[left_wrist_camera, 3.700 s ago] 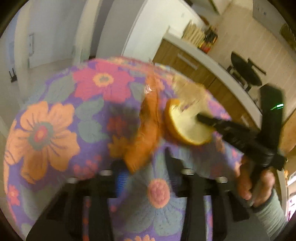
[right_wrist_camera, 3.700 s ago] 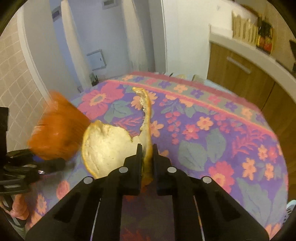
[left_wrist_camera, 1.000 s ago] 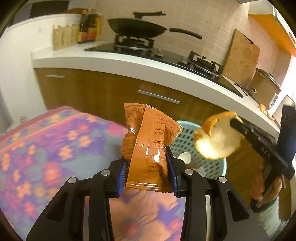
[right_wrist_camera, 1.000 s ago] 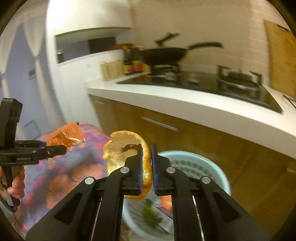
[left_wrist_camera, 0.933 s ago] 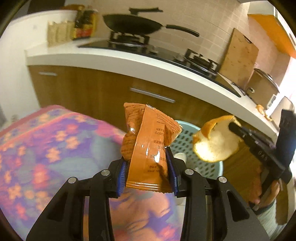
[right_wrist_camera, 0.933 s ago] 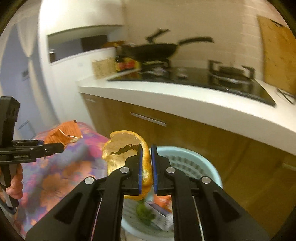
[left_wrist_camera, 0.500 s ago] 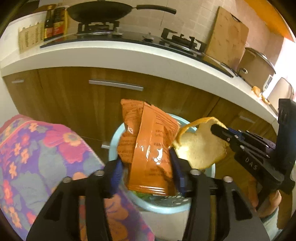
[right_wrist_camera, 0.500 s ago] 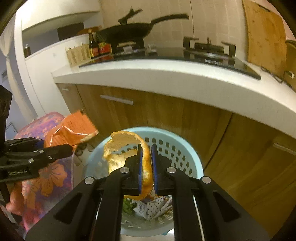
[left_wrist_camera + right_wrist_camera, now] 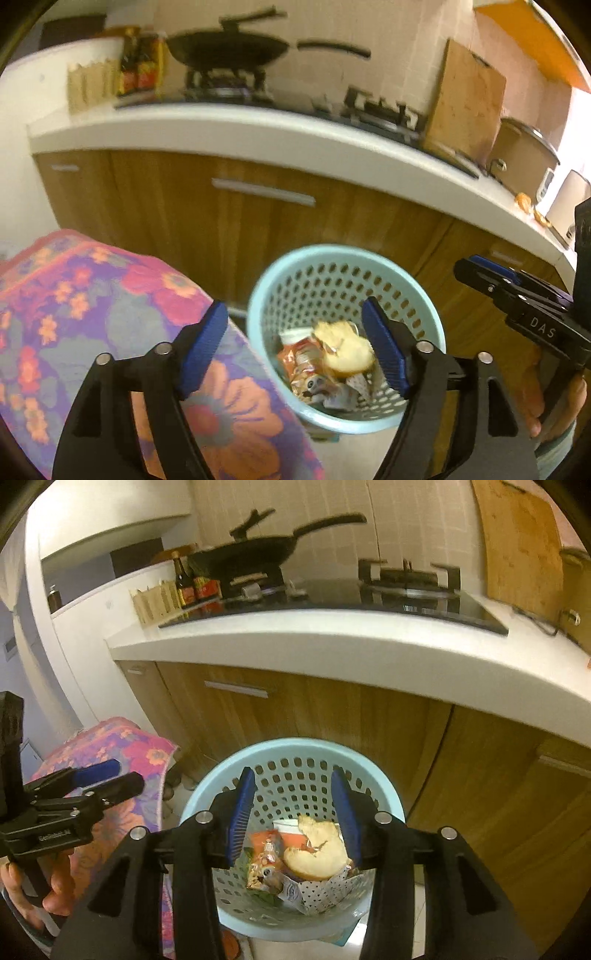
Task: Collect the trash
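Observation:
A light blue perforated trash basket [image 9: 424, 306] [image 9: 221, 771] stands on the floor by the wooden cabinets. Inside it lie an orange snack bag [image 9: 301, 356] [image 9: 264, 851], a pale orange peel [image 9: 349, 350] [image 9: 317, 853] and crumpled paper. My left gripper [image 9: 295, 347] is open and empty, above the basket's left rim; it also shows in the right wrist view [image 9: 110, 775]. My right gripper [image 9: 293, 812] is open and empty, directly over the basket; in the left wrist view [image 9: 469, 269] it sits at the right.
A table with a purple flowered cloth [image 9: 92, 314] [image 9: 122, 746] stands left of the basket. Wooden cabinets [image 9: 332, 716] under a white counter [image 9: 332, 642] lie behind it, with a stove, a black wok [image 9: 251, 557], bottles and a cutting board.
Both grippers swung from the table to over the basket and opened. The snack bag and the orange peel dropped from them into the basket.

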Motion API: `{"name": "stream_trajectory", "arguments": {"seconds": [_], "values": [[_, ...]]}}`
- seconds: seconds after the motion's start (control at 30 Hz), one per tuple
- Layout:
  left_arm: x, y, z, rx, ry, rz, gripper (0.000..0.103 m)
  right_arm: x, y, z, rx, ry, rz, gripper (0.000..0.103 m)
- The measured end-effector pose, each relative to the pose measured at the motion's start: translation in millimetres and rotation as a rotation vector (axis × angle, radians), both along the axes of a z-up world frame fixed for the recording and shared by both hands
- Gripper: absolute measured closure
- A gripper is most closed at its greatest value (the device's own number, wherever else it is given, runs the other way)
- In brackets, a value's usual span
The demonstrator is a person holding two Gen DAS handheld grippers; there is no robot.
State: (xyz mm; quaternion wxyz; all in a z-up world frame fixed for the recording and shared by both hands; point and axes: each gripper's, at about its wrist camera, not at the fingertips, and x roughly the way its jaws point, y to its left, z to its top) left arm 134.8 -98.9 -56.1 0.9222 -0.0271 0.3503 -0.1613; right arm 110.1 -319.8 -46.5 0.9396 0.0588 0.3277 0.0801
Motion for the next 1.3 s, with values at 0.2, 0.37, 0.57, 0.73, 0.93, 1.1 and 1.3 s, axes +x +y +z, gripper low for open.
{"name": "stream_trajectory", "arguments": {"seconds": [0.2,0.37,0.57,0.73,0.93,1.1,1.3], "values": [[-28.4,14.8,19.2,0.016,-0.166,0.090,0.020,-21.4,21.1,20.4,-0.023,-0.079,-0.020,0.060],[-48.6,16.2,34.4,0.060,-0.261,0.136,0.020,-37.4,36.4,36.0,-0.068,-0.145,-0.056,0.044],[-70.6,26.6,46.5,0.030,-0.315,0.142,0.019,-50.4,51.1,50.0,-0.079,-0.194,-0.052,0.043],[-75.3,36.6,45.3,0.016,-0.332,0.188,0.019,-64.1,63.2,55.8,-0.131,-0.264,-0.079,0.039],[-74.3,36.3,38.7,0.037,-0.314,0.211,0.014,-69.8,68.4,55.7,-0.187,-0.310,-0.099,0.036],[-74.6,39.6,38.3,0.036,-0.319,0.226,0.014,-66.6,56.5,54.2,-0.158,-0.295,-0.123,0.036],[-74.9,39.3,37.4,0.048,-0.319,0.230,0.014,-65.0,50.4,50.9,-0.157,-0.287,-0.138,0.036]]}}
